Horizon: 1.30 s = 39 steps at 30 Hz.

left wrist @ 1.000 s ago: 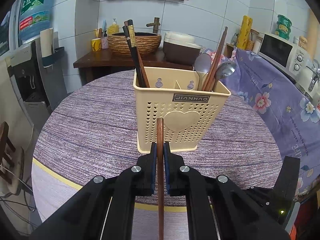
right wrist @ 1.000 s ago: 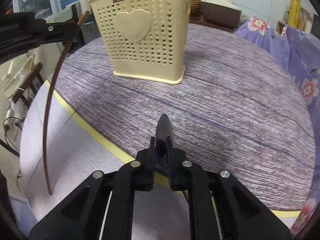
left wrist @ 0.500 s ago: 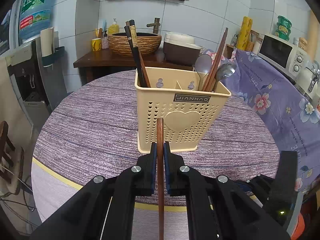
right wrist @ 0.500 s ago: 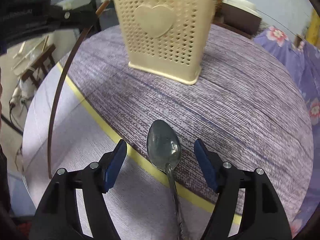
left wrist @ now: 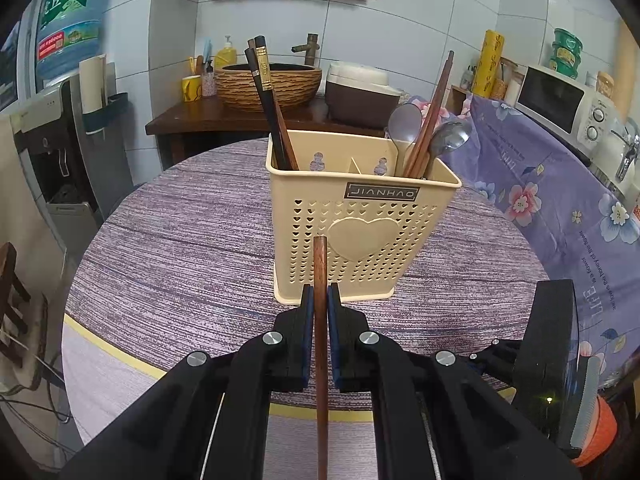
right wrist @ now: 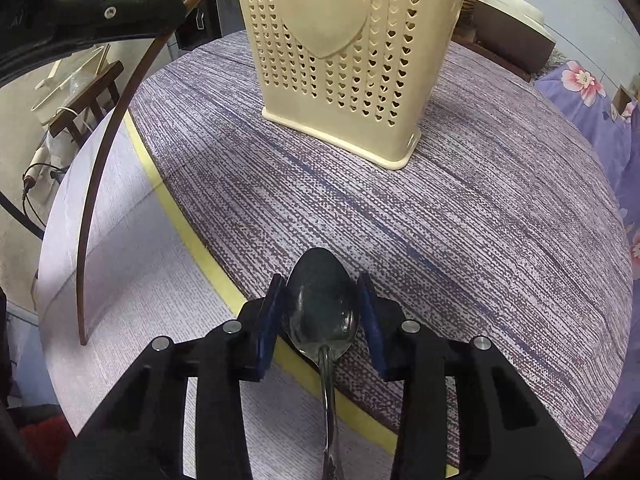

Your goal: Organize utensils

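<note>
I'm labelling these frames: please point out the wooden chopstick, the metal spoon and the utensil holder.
wooden chopstick [left wrist: 320, 264], left wrist view, upper shaft above the fingers.
metal spoon [right wrist: 323, 300], right wrist view, middle of its bowl.
utensil holder [left wrist: 362, 236], left wrist view, heart on its front wall.

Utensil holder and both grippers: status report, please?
Left gripper shut on wooden chopstick. Right gripper closing around metal spoon. Utensil holder upright, path unobstructed.

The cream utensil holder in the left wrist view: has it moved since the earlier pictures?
No. The cream utensil holder stands on the same spot of the purple tablecloth, in line with the basin behind.
</note>
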Each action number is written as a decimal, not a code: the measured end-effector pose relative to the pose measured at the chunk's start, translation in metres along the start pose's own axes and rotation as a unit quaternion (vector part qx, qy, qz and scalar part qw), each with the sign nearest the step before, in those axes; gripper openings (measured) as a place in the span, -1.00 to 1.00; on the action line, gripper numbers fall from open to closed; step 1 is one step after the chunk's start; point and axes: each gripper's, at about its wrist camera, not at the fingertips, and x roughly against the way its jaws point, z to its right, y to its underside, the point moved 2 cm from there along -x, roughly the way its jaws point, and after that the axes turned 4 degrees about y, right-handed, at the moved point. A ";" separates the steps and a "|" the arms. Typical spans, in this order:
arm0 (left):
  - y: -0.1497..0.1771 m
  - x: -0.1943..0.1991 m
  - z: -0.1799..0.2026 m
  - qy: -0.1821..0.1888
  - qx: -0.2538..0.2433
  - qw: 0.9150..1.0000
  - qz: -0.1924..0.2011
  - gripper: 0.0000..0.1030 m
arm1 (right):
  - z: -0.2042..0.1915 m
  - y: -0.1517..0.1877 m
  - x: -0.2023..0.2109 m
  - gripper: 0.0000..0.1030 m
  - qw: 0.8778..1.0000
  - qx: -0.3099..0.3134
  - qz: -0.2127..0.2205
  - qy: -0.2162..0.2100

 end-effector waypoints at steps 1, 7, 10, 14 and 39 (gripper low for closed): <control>0.000 0.000 0.000 0.000 -0.001 1.000 0.000 -0.84 | 0.000 0.000 0.000 -0.27 1.000 -0.001 0.000 -0.001; 0.000 0.001 0.000 0.000 0.000 1.000 0.002 -0.84 | 0.006 0.000 0.019 -0.27 0.998 -0.036 0.041 -0.009; -0.001 0.007 -0.001 0.003 0.002 1.000 0.009 -0.84 | 0.012 -0.001 0.048 -0.27 0.993 -0.068 0.090 -0.027; -0.005 0.019 0.000 0.007 -0.001 1.000 0.022 -0.84 | 0.021 -0.004 0.091 -0.27 0.982 -0.105 0.152 -0.043; -0.127 0.140 0.024 0.056 -0.007 0.973 0.225 -0.85 | 0.048 -0.108 0.212 -0.27 0.905 -0.149 0.398 -0.013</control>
